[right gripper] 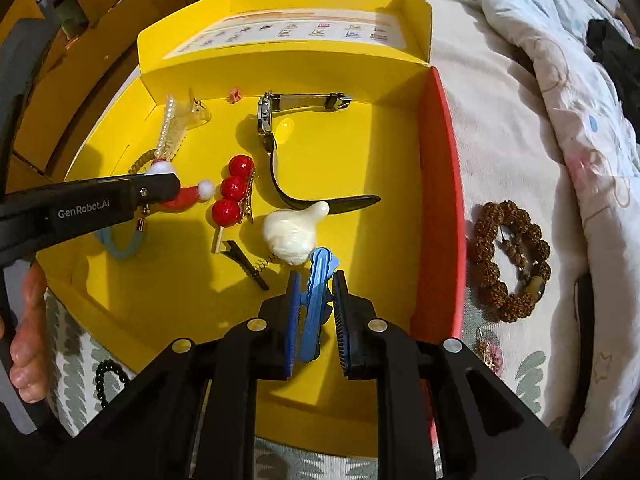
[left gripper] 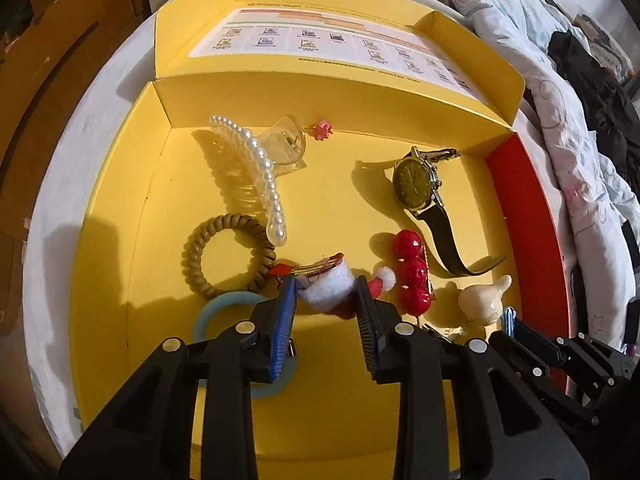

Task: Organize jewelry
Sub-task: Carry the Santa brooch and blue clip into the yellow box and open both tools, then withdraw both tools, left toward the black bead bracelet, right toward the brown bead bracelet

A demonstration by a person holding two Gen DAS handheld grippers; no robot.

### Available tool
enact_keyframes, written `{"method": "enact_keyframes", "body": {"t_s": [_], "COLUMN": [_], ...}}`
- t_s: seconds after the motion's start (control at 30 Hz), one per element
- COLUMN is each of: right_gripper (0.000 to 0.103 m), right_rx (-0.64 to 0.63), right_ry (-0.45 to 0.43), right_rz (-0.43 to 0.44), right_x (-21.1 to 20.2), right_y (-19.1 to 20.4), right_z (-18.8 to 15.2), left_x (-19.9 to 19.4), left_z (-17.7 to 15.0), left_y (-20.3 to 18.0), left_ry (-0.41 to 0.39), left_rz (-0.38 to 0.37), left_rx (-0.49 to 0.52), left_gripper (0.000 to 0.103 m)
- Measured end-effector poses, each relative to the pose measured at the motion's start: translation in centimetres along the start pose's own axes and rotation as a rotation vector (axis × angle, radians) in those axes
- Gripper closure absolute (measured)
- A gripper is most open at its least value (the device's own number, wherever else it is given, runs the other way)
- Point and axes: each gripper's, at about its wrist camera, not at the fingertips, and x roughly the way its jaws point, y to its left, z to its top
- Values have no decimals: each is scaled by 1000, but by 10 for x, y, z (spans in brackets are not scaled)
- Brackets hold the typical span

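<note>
An open yellow box (left gripper: 120, 248) (right gripper: 360, 168) lies on a bed and holds jewelry. My left gripper (left gripper: 326, 286) is shut on a red-and-white Santa-hat hair clip (left gripper: 332, 290) (right gripper: 188, 196) low over the box floor. My right gripper (right gripper: 316, 280) is shut on a blue hair clip (right gripper: 316, 300) over the box's near right part; its arm shows at the left wrist view's lower right (left gripper: 560, 356). In the box lie a pearl claw clip (left gripper: 260, 164), a spiral hair tie (left gripper: 224, 256), a watch (left gripper: 420, 184), a red-ball clip (left gripper: 412, 272) and a cream hair clip (left gripper: 484, 300).
A brown bead bracelet (right gripper: 508, 260) lies on the bedspread right of the box's red wall (right gripper: 440, 200). A black bead string (right gripper: 106, 376) lies at the box's near left. A light blue ring (left gripper: 208, 316) and a tiny pink star clip (left gripper: 322, 130) are in the box. A crumpled quilt (right gripper: 560, 40) lies behind.
</note>
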Motion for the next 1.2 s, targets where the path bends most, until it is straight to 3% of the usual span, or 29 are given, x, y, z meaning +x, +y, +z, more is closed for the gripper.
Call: {"method": "enact_keyframes", "body": {"t_s": [0.27,0.4,0.57,0.7,1.2], "right_gripper": [83,81,72,55,54], "right_rx": [12,15,33,55,78], "right_ry": [-18,-9,-50,-93,-160], "right_rz": [0,11,10,16,44], "right_x": [6,3,-15,-31,-64], "right_y": [-1,-3,-7,-12,-19], "right_z": [4,5,5,3,-19], "left_x": [0,-5,-13,-20,-63], "left_z": [0,1,0,-1,-19], "left_y": [0,1,5,7,5], "left_ry": [-14,-30,-47,-60,-169], "left_rz": [6,9,0,-18,2], "left_rx": [-1,-9,-19,-28,-16], "left_gripper": [70,54,50,48,44]}}
